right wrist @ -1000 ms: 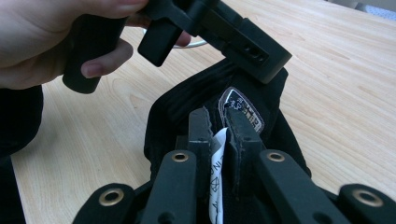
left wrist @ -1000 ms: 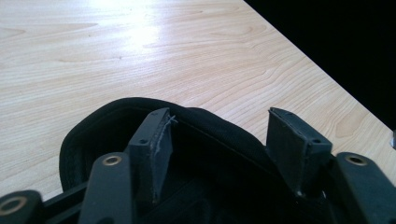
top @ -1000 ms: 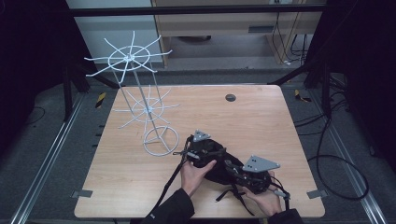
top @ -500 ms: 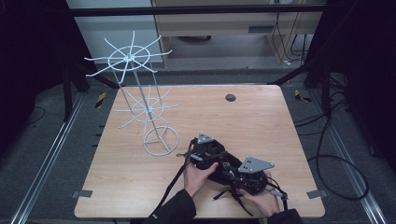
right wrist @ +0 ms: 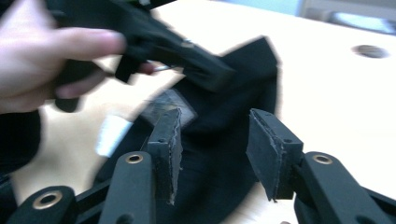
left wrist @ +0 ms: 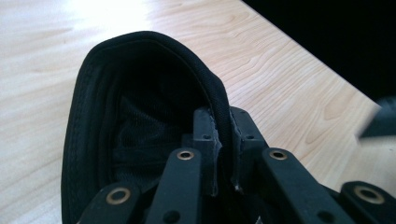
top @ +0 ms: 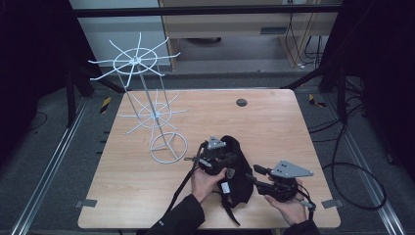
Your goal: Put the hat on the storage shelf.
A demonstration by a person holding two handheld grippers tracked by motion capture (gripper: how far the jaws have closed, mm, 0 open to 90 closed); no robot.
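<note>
**Bag rim pinched in my left claw, right claw let go**

My left gripper [top: 208,155] is clamped on the rim of the black bag [top: 238,169], which lies on the table [top: 274,122] near my edge; that hold props its mouth open. My right gripper [right wrist: 212,140] has just been opening: its 2 pads stand apart over the cloth, pressing nothing. The bag's inside is too dark to read, and the white tag [right wrist: 110,134] is blurred.
</note>
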